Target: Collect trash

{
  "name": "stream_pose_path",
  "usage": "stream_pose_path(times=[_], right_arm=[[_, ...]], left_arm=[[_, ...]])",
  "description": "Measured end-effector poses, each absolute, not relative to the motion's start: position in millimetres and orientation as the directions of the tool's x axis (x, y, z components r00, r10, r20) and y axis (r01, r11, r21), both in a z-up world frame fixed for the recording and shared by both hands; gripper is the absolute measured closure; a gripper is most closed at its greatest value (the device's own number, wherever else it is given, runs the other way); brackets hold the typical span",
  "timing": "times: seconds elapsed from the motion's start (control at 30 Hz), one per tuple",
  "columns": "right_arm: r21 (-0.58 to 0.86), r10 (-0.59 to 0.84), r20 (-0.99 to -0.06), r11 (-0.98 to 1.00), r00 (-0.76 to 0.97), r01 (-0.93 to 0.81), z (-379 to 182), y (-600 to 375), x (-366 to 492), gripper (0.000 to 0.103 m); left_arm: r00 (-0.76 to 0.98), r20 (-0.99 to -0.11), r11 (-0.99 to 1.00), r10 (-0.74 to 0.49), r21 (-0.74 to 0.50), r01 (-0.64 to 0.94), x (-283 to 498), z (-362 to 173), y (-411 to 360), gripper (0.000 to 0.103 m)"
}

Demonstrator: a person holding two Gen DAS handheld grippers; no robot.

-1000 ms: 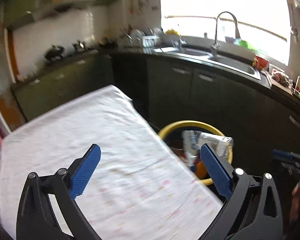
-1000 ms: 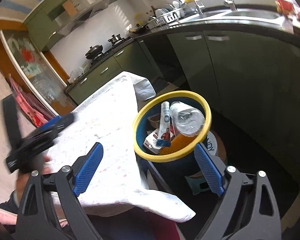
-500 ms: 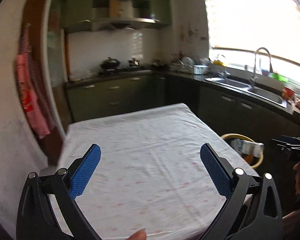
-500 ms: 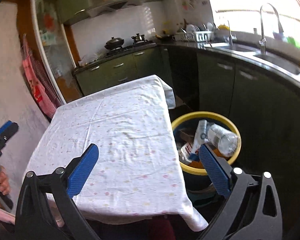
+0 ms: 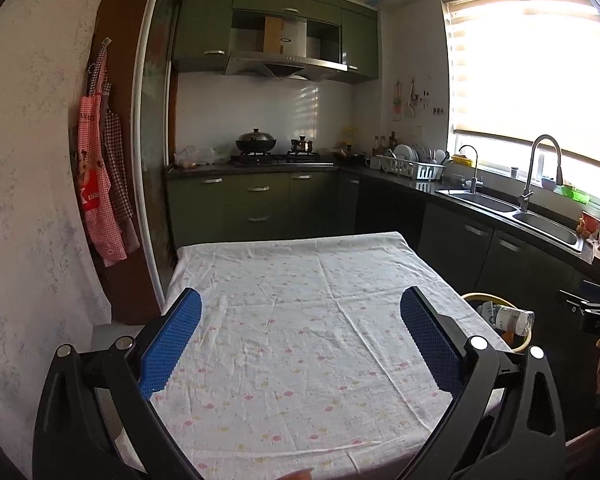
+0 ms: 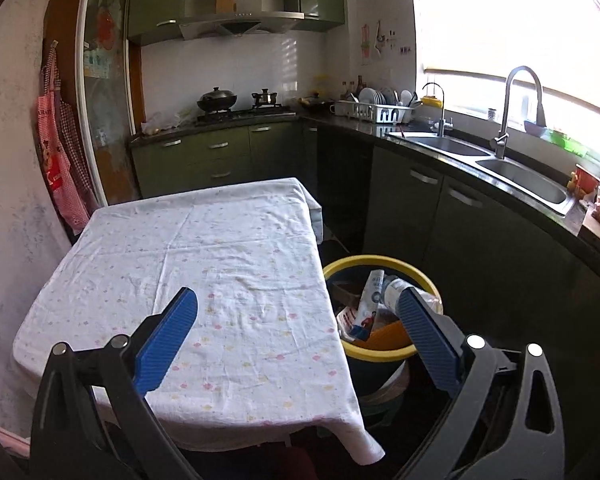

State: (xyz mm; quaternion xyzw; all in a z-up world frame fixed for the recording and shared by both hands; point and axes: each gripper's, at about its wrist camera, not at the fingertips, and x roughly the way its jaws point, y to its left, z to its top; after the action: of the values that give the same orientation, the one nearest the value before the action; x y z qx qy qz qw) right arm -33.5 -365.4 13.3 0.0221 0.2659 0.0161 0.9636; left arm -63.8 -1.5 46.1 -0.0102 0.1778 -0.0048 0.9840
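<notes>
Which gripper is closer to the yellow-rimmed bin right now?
Right. The right gripper hangs by the bin; the left gripper hangs over the tablecloth, bin off to its right.

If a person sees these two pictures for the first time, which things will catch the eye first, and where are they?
First comes the white cloth with small pink flowers, which covers the table in the middle of both views. Next, to its right on the floor, is the yellow-rimmed blue trash bin, holding a clear plastic bottle and wrappers. Both blue-padded grippers, left and right, are open and hold nothing.
</notes>
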Motion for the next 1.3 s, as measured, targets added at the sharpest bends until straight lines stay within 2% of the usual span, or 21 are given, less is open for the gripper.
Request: stream_pose_path(times=[0.5,1.3], right_arm=[[0.058,0.042,-0.525,0.998,0.850,-0.013,6.5,-368.4,-30.9,0.007],[0.056,0.044,-0.520,0.998,0.853,-0.018,7.5,-369.0,-29.7,0.007]], left_arm=[[0.918,-0.395,0.999,-0.032,-0.015,0.029,-58.7,34.4,-20.2,0.005],[0.920,-0.391,0.999,-0.035,0.001,0.038,-59.5,32.7,-30.2,0.005]])
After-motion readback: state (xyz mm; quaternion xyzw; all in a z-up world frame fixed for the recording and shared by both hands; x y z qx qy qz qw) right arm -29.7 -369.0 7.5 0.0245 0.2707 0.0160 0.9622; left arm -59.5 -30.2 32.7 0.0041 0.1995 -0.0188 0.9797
